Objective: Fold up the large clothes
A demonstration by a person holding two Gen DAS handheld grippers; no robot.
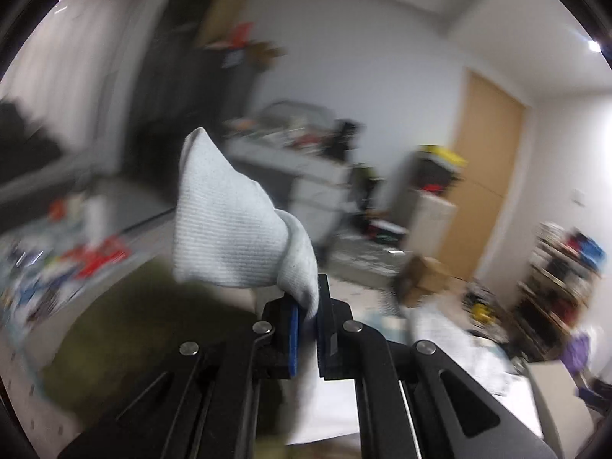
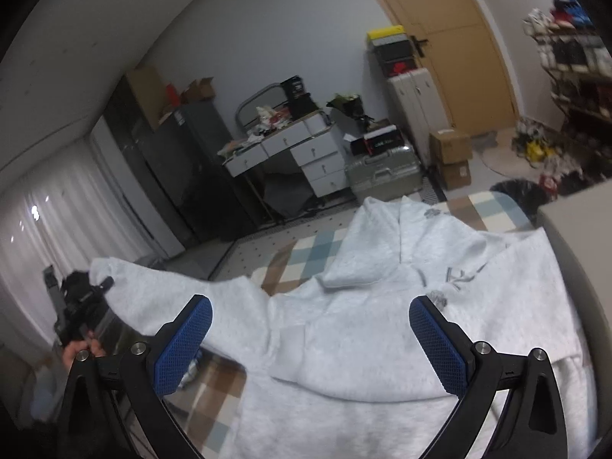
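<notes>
Grey hoodie (image 2: 344, 325) cuff (image 1: 229, 222) pinched in left tool (image 1: 308, 321), right tool (image 2: 310, 329) spread above.

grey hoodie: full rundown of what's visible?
The grey hoodie is pale heather grey, soft fleece-like knit, spread on a checked cover, hood up top, dark print on the chest. One sleeve is lifted off to the side, its ribbed cuff pinched in the shut left tool. The open right tool hovers above, not touching.

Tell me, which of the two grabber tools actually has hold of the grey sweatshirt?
The left gripper: its jaws are shut on the ribbed cuff of the sweatshirt. The right gripper stands wide open above the sweatshirt, holding nothing.
</notes>
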